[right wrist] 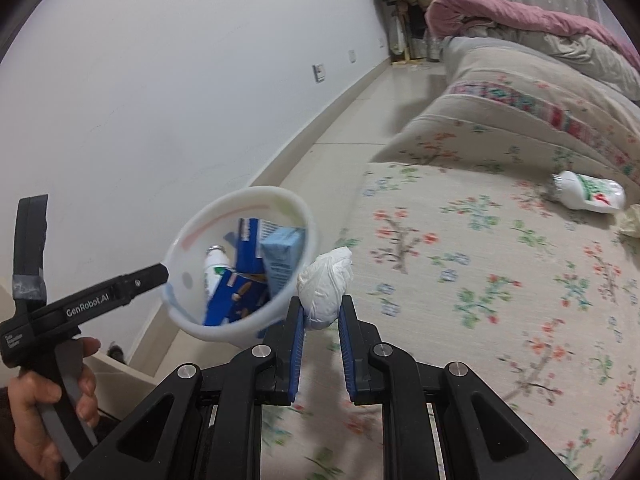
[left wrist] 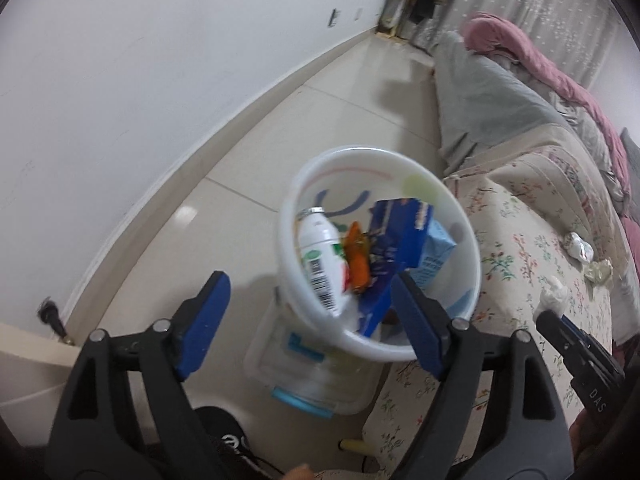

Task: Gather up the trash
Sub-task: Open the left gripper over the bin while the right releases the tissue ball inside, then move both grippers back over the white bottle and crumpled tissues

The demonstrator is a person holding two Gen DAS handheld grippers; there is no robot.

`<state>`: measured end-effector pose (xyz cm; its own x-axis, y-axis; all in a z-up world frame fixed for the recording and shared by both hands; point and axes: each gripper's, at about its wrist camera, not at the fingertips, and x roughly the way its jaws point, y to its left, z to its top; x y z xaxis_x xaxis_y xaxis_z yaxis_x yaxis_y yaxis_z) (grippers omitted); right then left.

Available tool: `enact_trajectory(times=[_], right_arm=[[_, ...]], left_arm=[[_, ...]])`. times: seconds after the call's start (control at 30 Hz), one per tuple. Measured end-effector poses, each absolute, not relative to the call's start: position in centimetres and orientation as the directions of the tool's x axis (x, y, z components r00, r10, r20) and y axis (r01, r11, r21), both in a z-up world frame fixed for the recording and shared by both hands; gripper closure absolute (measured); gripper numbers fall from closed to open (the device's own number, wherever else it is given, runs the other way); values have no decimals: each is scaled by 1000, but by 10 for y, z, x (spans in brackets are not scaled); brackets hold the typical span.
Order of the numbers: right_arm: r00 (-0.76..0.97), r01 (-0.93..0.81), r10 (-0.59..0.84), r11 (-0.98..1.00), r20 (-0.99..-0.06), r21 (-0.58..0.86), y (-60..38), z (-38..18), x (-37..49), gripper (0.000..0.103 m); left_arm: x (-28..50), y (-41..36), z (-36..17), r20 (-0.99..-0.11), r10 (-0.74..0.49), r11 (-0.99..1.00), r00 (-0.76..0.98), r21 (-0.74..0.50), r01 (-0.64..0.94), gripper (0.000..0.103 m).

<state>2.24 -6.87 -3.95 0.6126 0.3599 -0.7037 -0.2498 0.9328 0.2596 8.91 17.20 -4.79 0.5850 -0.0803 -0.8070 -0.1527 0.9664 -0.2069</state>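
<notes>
A white plastic bucket [left wrist: 304,312] holds a white bottle [left wrist: 320,256], an orange wrapper [left wrist: 356,256] and blue cartons [left wrist: 404,236]. My left gripper [left wrist: 308,324] looks wide open around the bucket's near rim; the right wrist view shows it holding the bucket [right wrist: 224,324] up beside the bed. My right gripper [right wrist: 320,312] is shut on a crumpled white tissue wad [right wrist: 326,284], close to the bucket's rim. A white bottle [right wrist: 588,192] and a crumpled paper [right wrist: 632,220] lie on the floral bedcover [right wrist: 480,280].
A clear lidded box [left wrist: 312,376] stands on the tiled floor [left wrist: 248,184] under the bucket. A white wall [left wrist: 160,60] runs along the left. A pink duvet [right wrist: 520,20] and grey blanket [left wrist: 480,96] lie further up the bed.
</notes>
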Motion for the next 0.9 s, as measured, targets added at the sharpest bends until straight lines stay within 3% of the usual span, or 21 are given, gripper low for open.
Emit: enact_trajectory(times=[0.23,0.67,0.7,0.77,0.8,0.9], right_arm=[[574,-318,417,907,-704,277,-36,-38,39,85],[500,-367,473,874,-726,317,-15,-59,70,80],[492,-370,489,866,-720,335,-16,-59,72,77],[491,-371,496,863,-716,343,-17,-58,74,52],[501,-371,497,863,-708,343,-18,-57,73,46],[533,-382,509,857,-676,345,-24,-48,68,42]], left_arm=[[83,183,-46,-819,-24,964,573,-170,-202,11],[82,189,-44,-825,-30,960,564,-180,-212,10],[82,189,-44,-825,-30,961,564,-179,-211,10],[82,189,-44,-826,-30,961,562,-178,-211,10],[82,190,-44,-827,-32,961,561,-180,-211,10],[83,191,-43,-826,-37,958,563,-189,-214,10]])
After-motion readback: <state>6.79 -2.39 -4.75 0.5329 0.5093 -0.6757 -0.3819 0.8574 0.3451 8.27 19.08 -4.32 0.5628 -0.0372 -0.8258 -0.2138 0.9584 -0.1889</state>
